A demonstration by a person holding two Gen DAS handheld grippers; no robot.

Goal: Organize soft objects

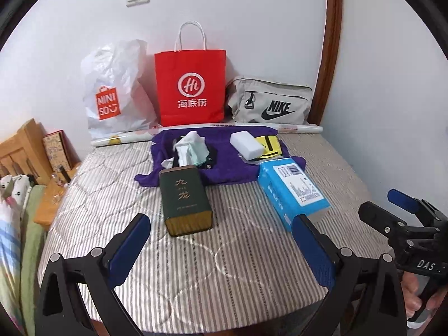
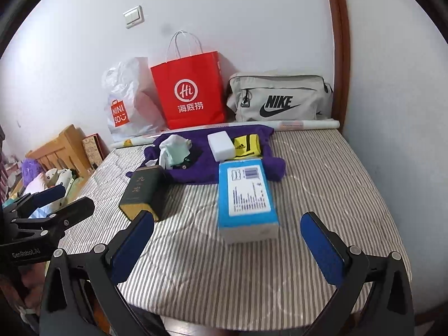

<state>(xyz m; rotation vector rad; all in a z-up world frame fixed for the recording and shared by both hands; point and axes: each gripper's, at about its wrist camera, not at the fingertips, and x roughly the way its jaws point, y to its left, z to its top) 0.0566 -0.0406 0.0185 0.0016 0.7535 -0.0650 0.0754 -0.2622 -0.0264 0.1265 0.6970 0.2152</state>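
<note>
I am holding my left gripper with its jaws standing wide and empty above the near part of the striped mattress, and my right gripper is hanging just the same, jaws wide and gripping nothing. Ahead of my left jaws a dark green tin is lying on its side, nearer the left finger, while a blue tissue pack is lying just beyond the right finger. From the right wrist view that blue tissue pack is sitting between my right jaws but beyond their tips, untouched. Farther back a purple cloth is lying spread on the bed, carrying crumpled white and mint fabric, a white sponge block and a yellow and black item. All of these are lying well apart from both pairs of jaws.
</note>
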